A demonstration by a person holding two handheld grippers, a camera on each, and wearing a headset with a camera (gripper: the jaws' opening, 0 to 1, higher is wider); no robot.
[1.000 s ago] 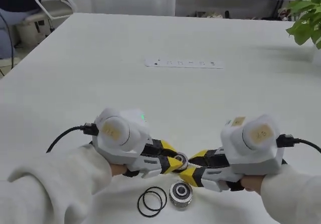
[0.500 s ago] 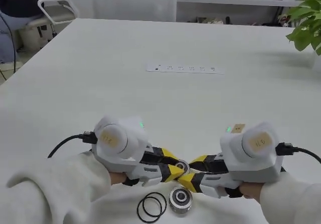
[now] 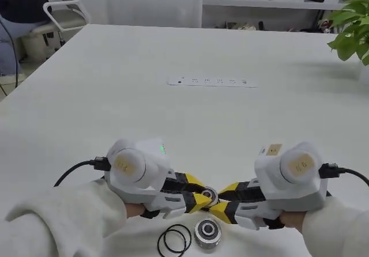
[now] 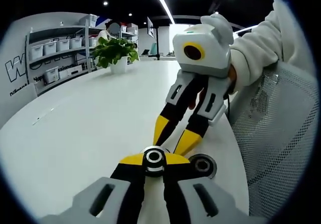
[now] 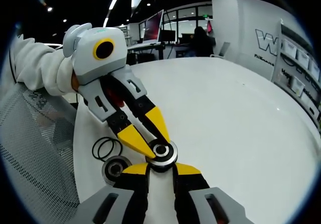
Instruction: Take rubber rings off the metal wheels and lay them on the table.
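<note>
A small metal wheel (image 3: 209, 196) with a dark rubber ring on its rim hangs just above the table between the two grippers. My left gripper (image 3: 202, 198) is shut on it, its yellow tips either side of the wheel (image 4: 154, 157). My right gripper (image 3: 218, 205) comes from the other side; its tips close on the ring at the edge of the wheel (image 5: 163, 154). A second wheel (image 3: 207, 232) lies on the table below. Beside it lie two loose black rubber rings (image 3: 174, 240), also visible as rings (image 5: 105, 147) next to that wheel (image 5: 115, 168).
A white power strip (image 3: 211, 82) lies flat mid-table. A potted plant (image 3: 351, 26) stands at the far right edge. Chairs (image 3: 63, 9) stand beyond the table's far left corner. Cables trail from both grippers toward the near edge.
The head camera has tipped slightly. Both grippers stay together at the held wheel, a little lower and nearer the front edge. The wheel and rings on the table have not moved.
</note>
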